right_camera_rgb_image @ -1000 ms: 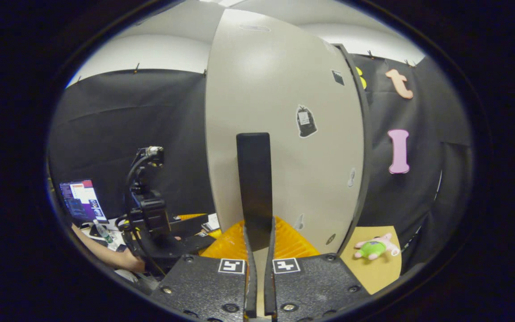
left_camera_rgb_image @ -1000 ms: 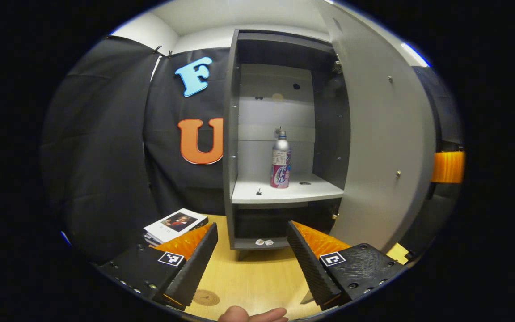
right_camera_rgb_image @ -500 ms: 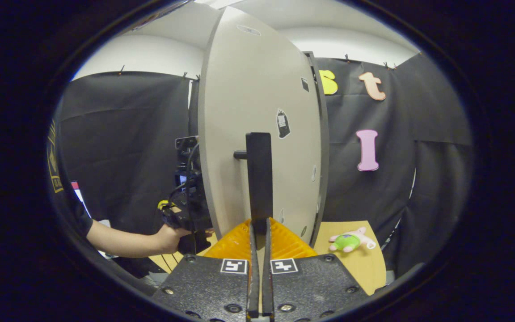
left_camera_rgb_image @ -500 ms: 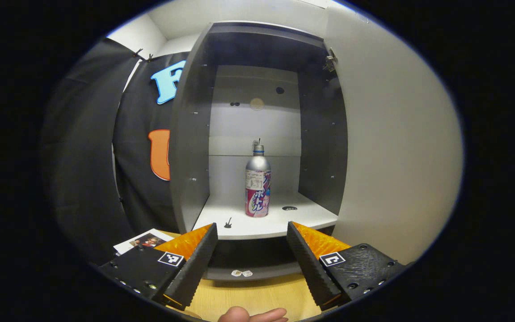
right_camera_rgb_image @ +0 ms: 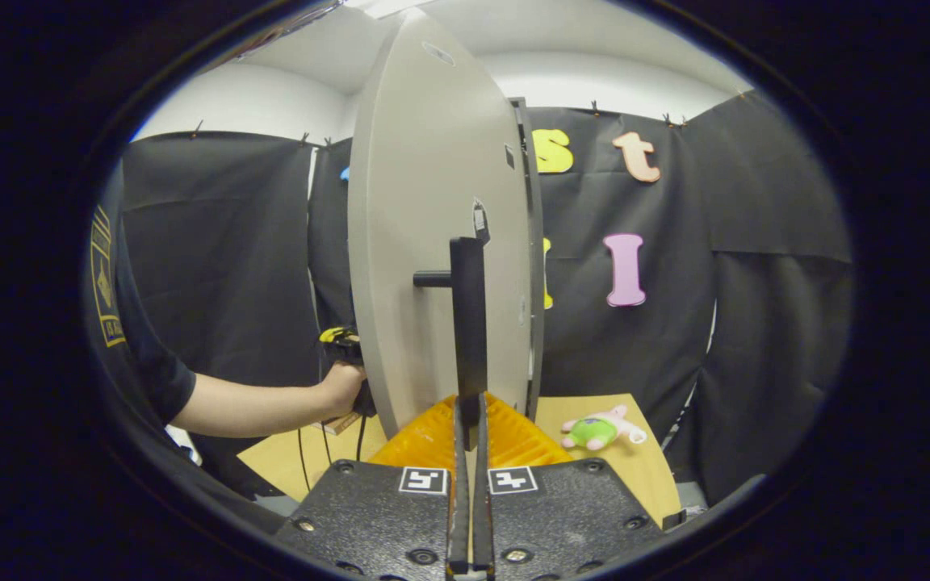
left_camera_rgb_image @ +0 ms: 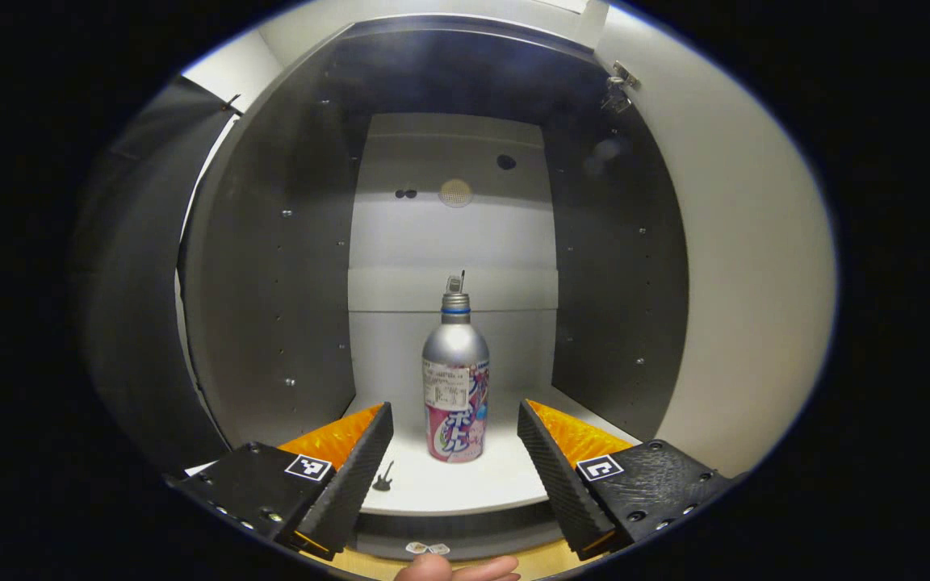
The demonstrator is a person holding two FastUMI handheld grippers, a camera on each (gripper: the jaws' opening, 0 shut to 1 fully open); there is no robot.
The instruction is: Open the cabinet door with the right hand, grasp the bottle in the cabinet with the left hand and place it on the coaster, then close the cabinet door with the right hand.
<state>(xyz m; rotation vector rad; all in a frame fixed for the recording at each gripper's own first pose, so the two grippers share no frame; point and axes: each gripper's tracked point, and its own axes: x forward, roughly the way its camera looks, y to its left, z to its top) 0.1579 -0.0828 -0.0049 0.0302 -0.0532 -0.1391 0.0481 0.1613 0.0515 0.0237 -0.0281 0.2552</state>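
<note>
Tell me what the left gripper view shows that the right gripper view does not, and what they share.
Left gripper view: the bottle upright on the cabinet shelf, ahead of the open left gripper, not yet gripped. Right gripper view: the right gripper shut on the door handle, a plush toy on the table, a person's arm. Shared: the open cabinet door, inner face in one, outer face in the other.

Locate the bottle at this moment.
In the left gripper view, the bottle stands upright on the cabinet shelf, centred ahead of the open left hand-held gripper, untouched.
</note>
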